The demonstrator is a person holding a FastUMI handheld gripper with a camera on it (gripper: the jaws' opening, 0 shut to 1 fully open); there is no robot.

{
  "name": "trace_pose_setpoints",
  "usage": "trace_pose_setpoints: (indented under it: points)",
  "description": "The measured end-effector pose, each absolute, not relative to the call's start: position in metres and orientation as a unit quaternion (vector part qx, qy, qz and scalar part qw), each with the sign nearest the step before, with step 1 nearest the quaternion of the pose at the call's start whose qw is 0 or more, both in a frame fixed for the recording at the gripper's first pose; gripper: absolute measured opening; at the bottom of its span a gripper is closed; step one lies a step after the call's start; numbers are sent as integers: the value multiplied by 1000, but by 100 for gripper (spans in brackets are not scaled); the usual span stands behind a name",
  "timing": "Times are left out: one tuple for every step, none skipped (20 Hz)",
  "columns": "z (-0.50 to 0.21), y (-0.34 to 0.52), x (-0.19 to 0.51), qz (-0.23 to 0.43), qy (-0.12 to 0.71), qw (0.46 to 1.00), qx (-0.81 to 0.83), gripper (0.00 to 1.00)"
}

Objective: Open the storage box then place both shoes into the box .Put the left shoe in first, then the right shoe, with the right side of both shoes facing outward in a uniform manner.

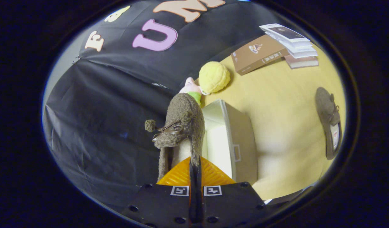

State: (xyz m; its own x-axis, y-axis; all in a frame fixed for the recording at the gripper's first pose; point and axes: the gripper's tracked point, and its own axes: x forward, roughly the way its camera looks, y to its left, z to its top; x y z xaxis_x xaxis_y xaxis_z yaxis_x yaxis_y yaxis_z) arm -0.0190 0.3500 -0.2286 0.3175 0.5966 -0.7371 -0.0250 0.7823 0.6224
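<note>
- The gripper [194, 166] has its fingers drawn close together on a fuzzy brown shoe [181, 126], pinching the thin edge of it; the shoe hangs out ahead of the fingers, lifted clear of the tabletop [286, 126].
- A small bow [169, 129] with a pom-pom [149, 125] on the shoe's upper faces away from the box.
- The storage box [242, 139] stands open just beyond and beside the fingers, its pale inside [220, 145] bare as far as can be seen; the held shoe is over its near rim, not yet inside.
- The second shoe [329, 122] lies on the tabletop well apart from the box, on the far side of it from the gripper.
- Beyond the box sit a yellow ball-like toy [214, 77] and a pink and green soft toy [192, 90], the latter partly hidden behind the shoe. A brown book [258, 53] and a stack of books [294, 44] lie farther off.
- Step in hand, as I judge it: the box is open and the first shoe is being carried in. Whether it is the left one I cannot tell from this warped view.
- The next move calls for lowering the shoe into the box and turning it so its right side faces outward, then parting the fingers only once it rests on the bottom.
- After that, the shoe on the tabletop needs fetching and setting beside it the same way round.
</note>
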Motion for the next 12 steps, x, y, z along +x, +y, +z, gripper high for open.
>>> trace_pose_setpoints:
  points:
    - [-241, 359, -24, 196, 557, 767, 253, 3]
    - [-252, 367, -27, 188, 564, 766, 244, 3]
    - [-264, 372, -30, 177, 570, 768, 235, 3]
    - [-276, 377, -32, 168, 573, 770, 225, 3]
    - [-288, 382, -33, 159, 576, 774, 213, 3]
    - [-299, 385, -34, 151, 579, 775, 203, 3]
    - [-310, 388, -35, 142, 583, 776, 195, 3]
    - [-320, 391, -37, 134, 587, 776, 189, 3]
    - [-329, 392, -38, 121, 592, 776, 181, 3]
    - [-337, 393, -39, 111, 593, 778, 175, 3]
    - [-343, 394, -41, 101, 596, 780, 164, 3]
    - [-351, 395, -42, 96, 598, 780, 158, 3]
